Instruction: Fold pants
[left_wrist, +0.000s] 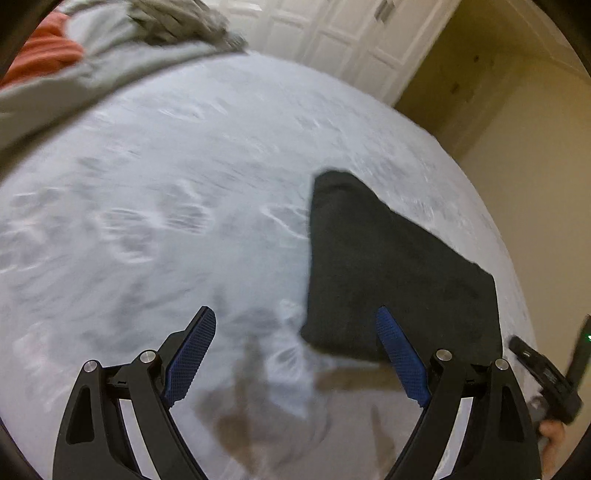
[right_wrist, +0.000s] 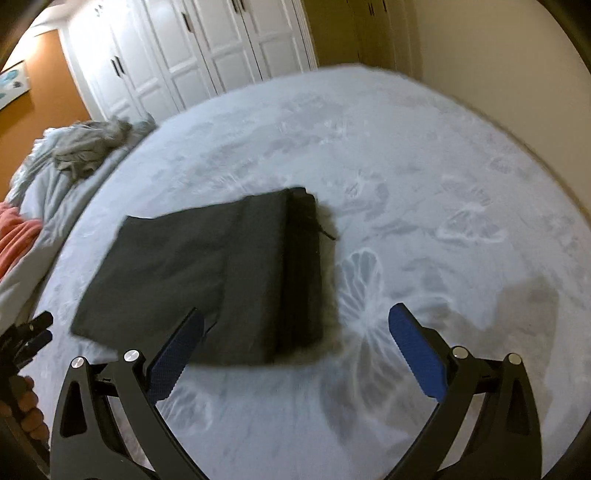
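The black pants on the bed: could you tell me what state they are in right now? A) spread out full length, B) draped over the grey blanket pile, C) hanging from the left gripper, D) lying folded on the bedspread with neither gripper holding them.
D: the black pants lie as a compact folded stack on the bedspread, while the left gripper and right gripper stand open and empty.

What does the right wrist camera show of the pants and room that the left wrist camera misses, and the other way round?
Only the right wrist view: the stacked folded edge of the pants with a loose drawstring, and a picture on the orange wall. Only the left wrist view: the pants' tapering far corner. Both: dark pants folded flat on the pale bed cover, a grey blanket heap, white closet doors, and open, empty tools.
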